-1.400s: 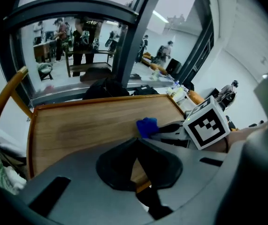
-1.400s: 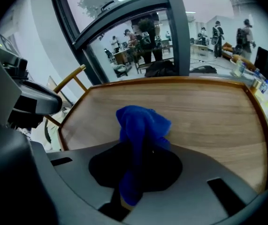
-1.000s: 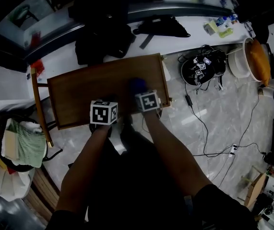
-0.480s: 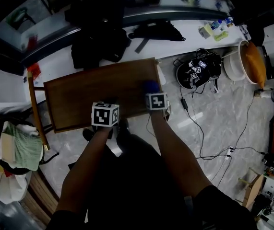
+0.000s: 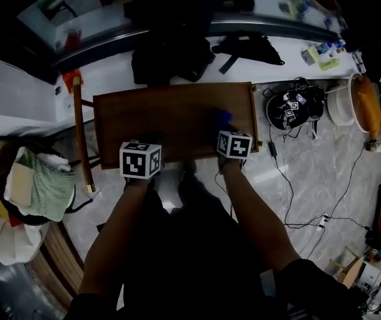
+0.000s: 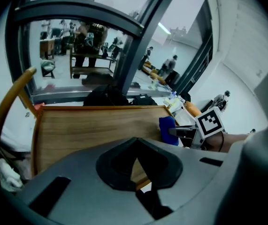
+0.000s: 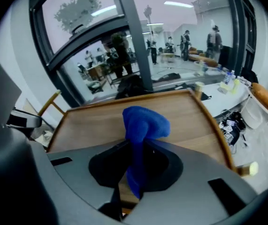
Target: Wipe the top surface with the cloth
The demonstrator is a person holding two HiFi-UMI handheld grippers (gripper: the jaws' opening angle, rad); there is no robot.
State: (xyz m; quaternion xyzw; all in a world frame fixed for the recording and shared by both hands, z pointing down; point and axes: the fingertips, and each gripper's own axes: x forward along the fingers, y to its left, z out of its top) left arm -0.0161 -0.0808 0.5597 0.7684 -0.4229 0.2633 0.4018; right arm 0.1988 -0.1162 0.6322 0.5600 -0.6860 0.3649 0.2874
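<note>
Cloth: the crumpled blue cloth (image 7: 143, 125) sits on the brown wooden table top (image 5: 170, 122), by the front edge, toward the right end.
Right gripper: the right gripper (image 7: 136, 158) is clamped tight on the cloth.
What changed: a second ago the cloth was nearer the middle and it's slid right since, so a wiping stroke looks underway.
Left gripper: the left gripper (image 6: 136, 161) is pinched closed on nothing, parked at the front edge.
Left to do: probably the far and left areas.

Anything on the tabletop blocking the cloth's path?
Nothing visible. The right gripper holds the cloth over the tabletop, whose wood is bare; the left gripper is at its near edge, shut.
</note>
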